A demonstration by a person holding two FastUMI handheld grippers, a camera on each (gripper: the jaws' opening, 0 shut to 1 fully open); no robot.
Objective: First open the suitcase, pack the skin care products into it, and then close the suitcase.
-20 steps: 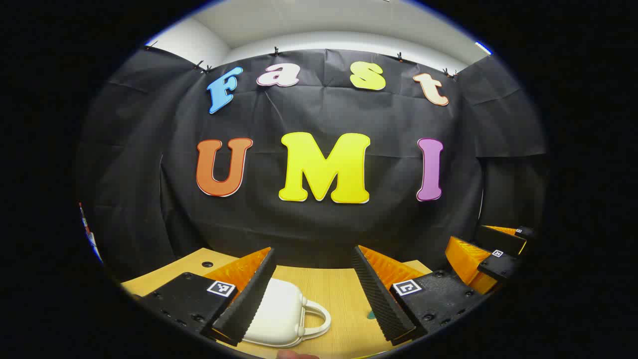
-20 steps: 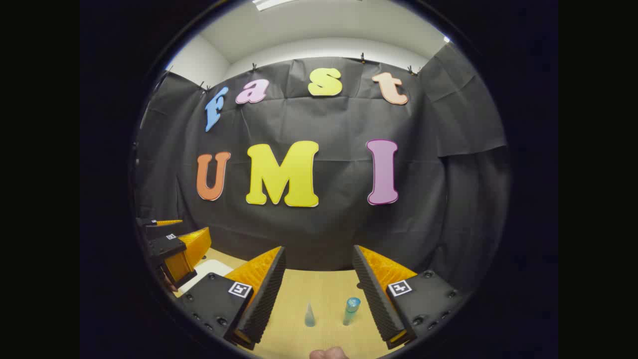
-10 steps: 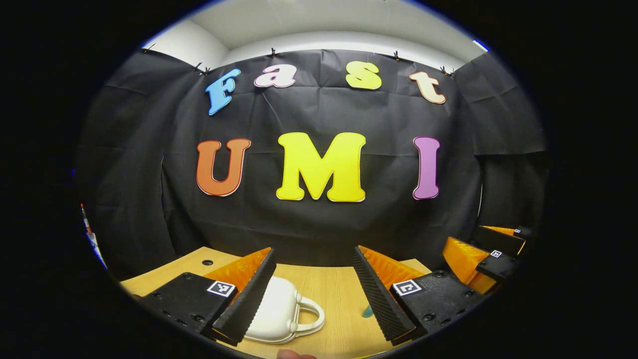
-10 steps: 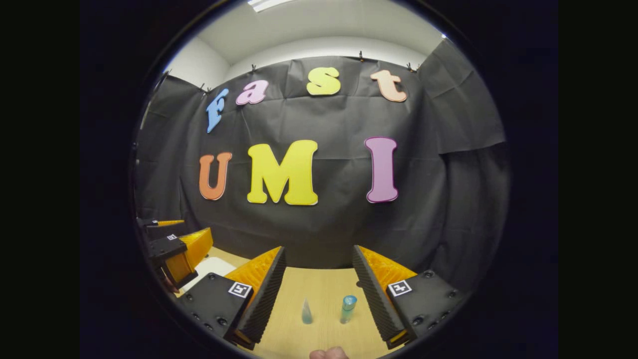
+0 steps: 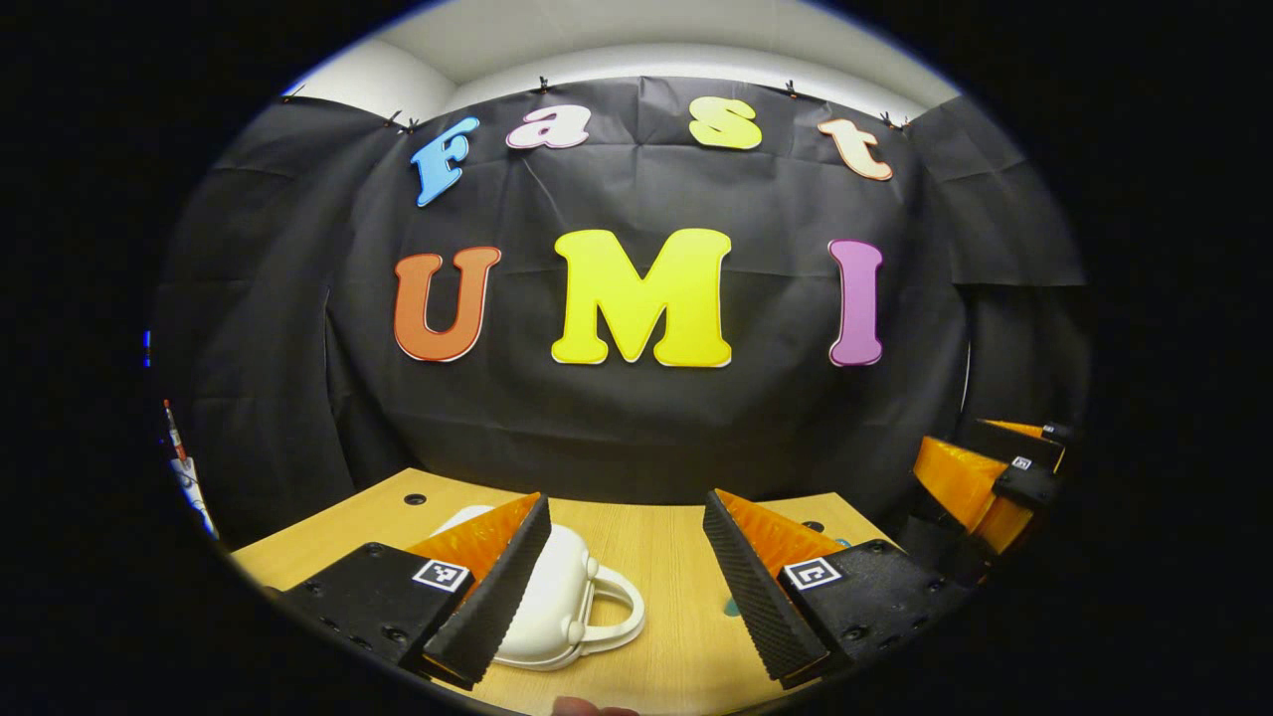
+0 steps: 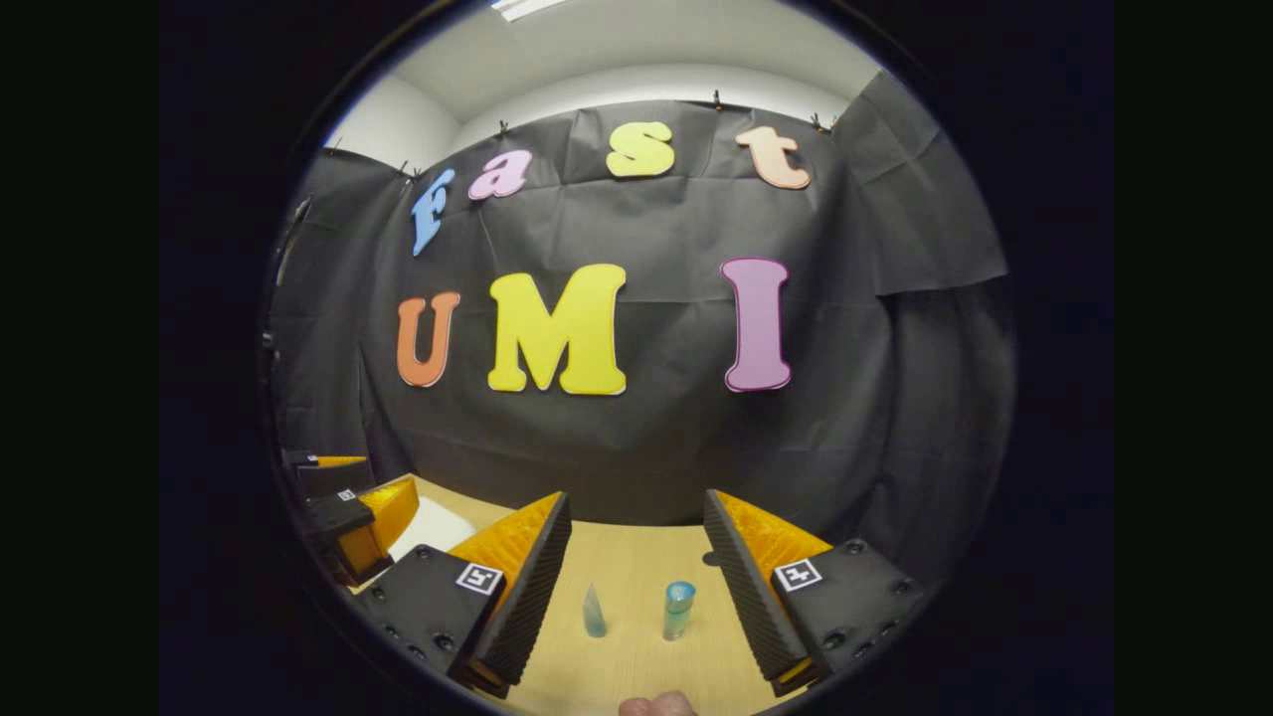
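Change since earlier frames: both cameras have tipped slightly downward, so more of the worktop (image 5: 656, 542) shows; the suitcase sits a little farther up between the left tool's fingers than it did a second ago, and the two products likewise in the right gripper view.
Suitcase: small white hard case (image 5: 557, 607) with a loop handle, lying flat and closed on the worktop, partly behind the left tool's left finger (image 5: 492, 592); its far corner also shows in the right gripper view (image 6: 430, 525).
Skin care products: a pale cone-shaped piece (image 6: 594, 611) and an upright blue-capped tube (image 6: 677, 610), standing near each other but apart, on the worktop ahead of the right tool.
Left tool (image 5: 627, 587): fingers spread wide, holding nothing, hovering above the worktop with the suitcase just ahead.
Right tool (image 6: 636, 592): fingers spread wide, holding nothing, aimed at the two products.
Pose: both tools held level, side by side, pointing toward the back wall; each appears at the edge of the other's view.
Step in hand: judged as the approach before opening the suitcase, which is not yet done.
Next move: likely calls for lowering the left tool to the lid edge or handle and steadying the case while the lid is lifted.
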